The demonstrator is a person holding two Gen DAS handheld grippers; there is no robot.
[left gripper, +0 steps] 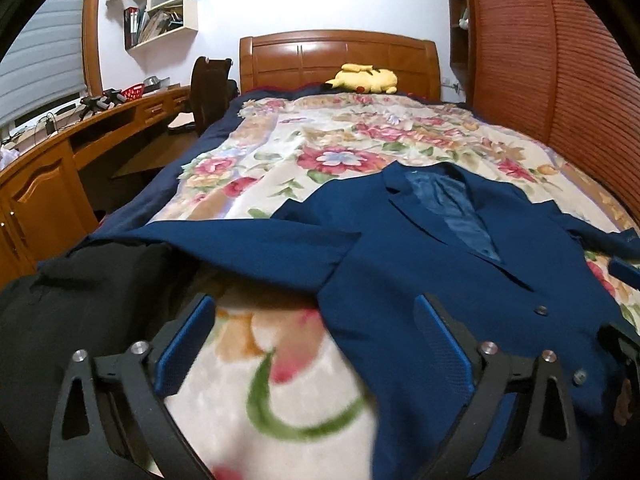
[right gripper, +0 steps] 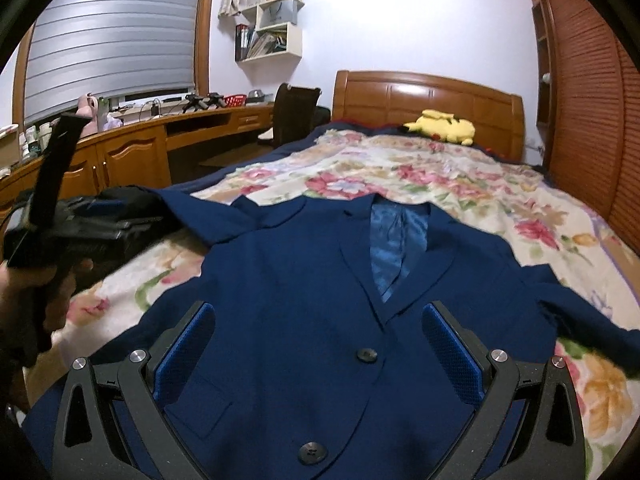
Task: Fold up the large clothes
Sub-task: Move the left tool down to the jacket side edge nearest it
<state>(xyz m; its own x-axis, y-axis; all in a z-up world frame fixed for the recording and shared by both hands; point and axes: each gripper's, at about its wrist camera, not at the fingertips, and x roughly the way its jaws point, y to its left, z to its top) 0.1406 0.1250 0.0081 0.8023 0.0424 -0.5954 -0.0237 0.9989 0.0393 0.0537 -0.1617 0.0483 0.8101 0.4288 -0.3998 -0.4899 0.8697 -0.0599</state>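
— Where's the jacket [right gripper: 304, 280] for us?

— We see it lying face up on the bed [right gripper: 500, 200], spread over the flowered blanket [right gripper: 440, 176] near the foot edge, collar toward the wooden headboard [right gripper: 428, 100]. It looks fastened at the front, with its blue lining showing in the neck opening. One sleeve runs out toward the bed's left edge, where a dark garment [left gripper: 72, 312] lies heaped just beside it; the other sleeve reaches toward the right edge by the slatted wardrobe.

— And our claws?

— Our left claw [left gripper: 316, 344] stands wide open with nothing between its blue pads; it hangs over bare blanket at the jacket's left side, its right pad in front of the cloth. Our right claw [right gripper: 316, 356] is spread wide too and holds nothing, over the jacket's buttoned front. A yellow plush toy [right gripper: 440, 124] lies at the headboard.
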